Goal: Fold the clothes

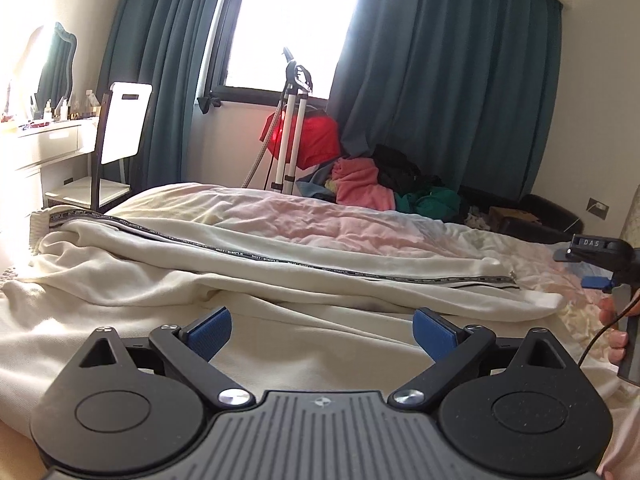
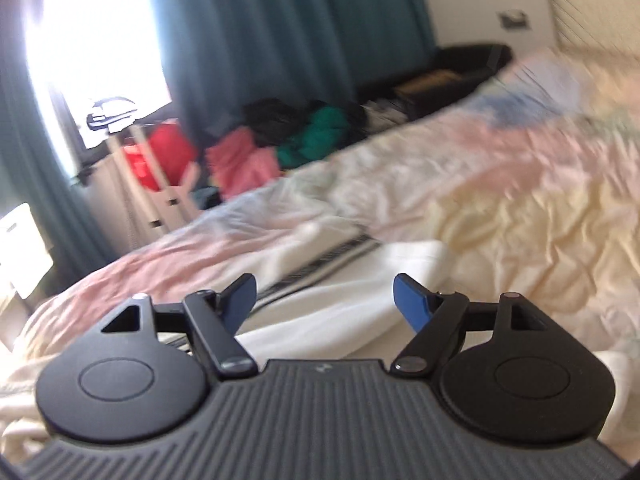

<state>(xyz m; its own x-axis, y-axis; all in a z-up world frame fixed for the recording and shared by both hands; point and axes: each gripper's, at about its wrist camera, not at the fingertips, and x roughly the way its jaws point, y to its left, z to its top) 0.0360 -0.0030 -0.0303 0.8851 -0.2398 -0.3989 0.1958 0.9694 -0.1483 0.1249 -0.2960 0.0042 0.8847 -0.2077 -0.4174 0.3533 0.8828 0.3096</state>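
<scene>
Left claw (image 1: 322,330) spread wide, gripping nothing, low over the cream trousers (image 1: 280,256) lying stretched across the bed (image 1: 340,220); right claw (image 2: 325,298) also gaping and empty, above the trousers' white leg end, its view blurred; heap of coloured clothes (image 1: 384,184) beyond the bed by the teal curtains (image 1: 440,80).

A home bedroom is showing here: a bed (image 1: 320,216) with a rumpled pastel cover is filling the middle, teal curtains (image 1: 440,80) are hanging beside a bright window (image 1: 288,20), a white dressing table (image 1: 44,140) with a mirror (image 1: 60,60) is standing at the left, and loose clothes (image 1: 384,184) are piling up on the floor beyond.
</scene>
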